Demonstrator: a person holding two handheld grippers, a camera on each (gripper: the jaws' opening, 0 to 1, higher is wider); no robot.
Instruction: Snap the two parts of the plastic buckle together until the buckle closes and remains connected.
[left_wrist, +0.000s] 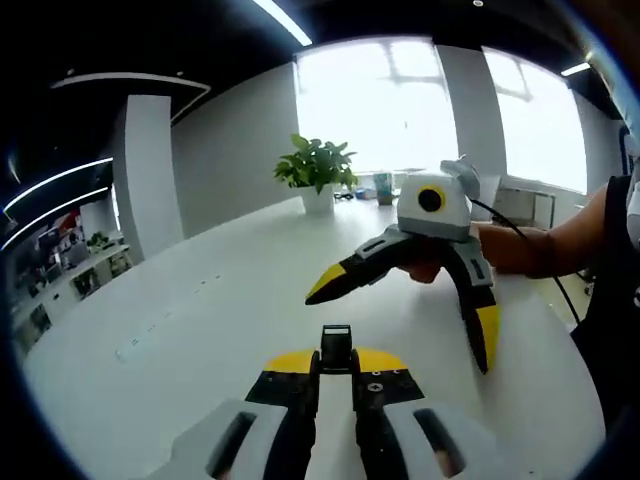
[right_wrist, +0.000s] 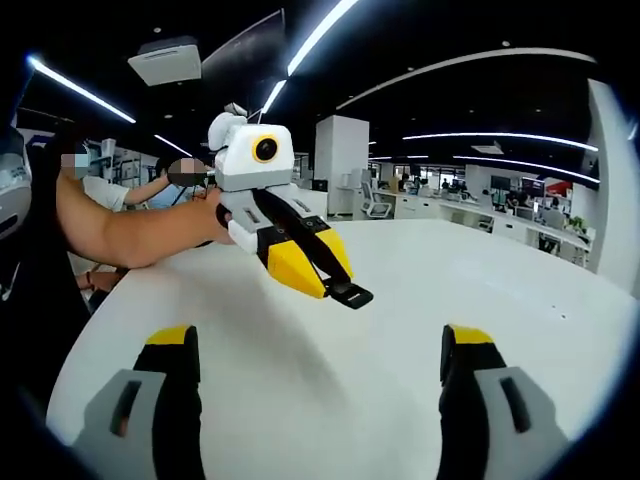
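Observation:
My left gripper (left_wrist: 336, 364) is shut on a small black buckle part (left_wrist: 336, 343) that sticks out past its yellow tips, above the white table (left_wrist: 200, 320). The right gripper view shows that same left gripper (right_wrist: 322, 277) coming in from the left, with the black buckle part (right_wrist: 351, 293) at its tip. My right gripper (right_wrist: 318, 345) is wide open with nothing between its jaws. It faces the left one, and in the left gripper view the right gripper (left_wrist: 398, 330) hangs open just beyond the buckle part.
A potted plant (left_wrist: 316, 168) and small items stand at the table's far edge by the bright windows. The person's forearm (right_wrist: 130, 228) reaches in from the left. Office desks (right_wrist: 500, 215) lie beyond the table (right_wrist: 480, 290).

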